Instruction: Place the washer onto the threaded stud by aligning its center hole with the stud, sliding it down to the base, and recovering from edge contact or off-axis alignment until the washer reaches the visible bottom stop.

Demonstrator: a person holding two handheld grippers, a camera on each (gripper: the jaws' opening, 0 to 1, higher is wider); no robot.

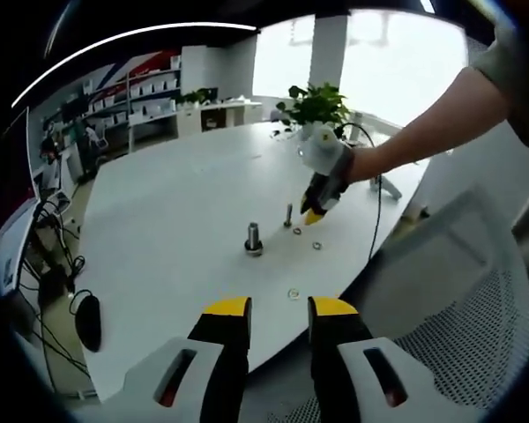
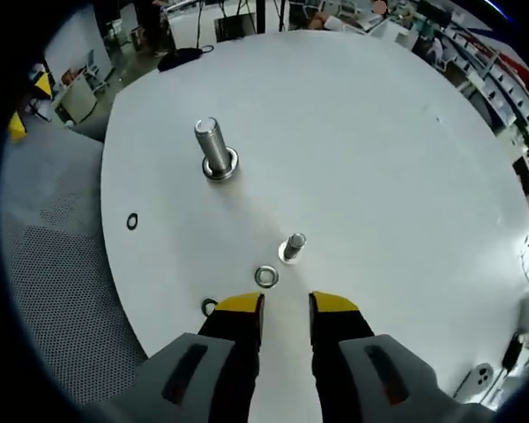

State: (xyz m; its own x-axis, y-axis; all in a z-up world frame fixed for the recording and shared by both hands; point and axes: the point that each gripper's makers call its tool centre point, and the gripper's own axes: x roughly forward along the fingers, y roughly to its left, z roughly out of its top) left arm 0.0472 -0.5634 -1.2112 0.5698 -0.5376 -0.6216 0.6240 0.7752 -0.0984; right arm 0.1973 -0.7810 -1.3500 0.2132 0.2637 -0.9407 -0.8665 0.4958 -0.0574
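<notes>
Here, washer flat on table, seemingly just ahead of right fingers

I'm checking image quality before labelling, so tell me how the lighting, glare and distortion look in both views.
Left gripper view: the windows behind the plant are blown out white, the table edge bows from fisheye, and the right gripper looks slightly soft. Right gripper view: even light, soft shadows beside the large stud and small stud, the washer sharp, the table rim curved.
</notes>
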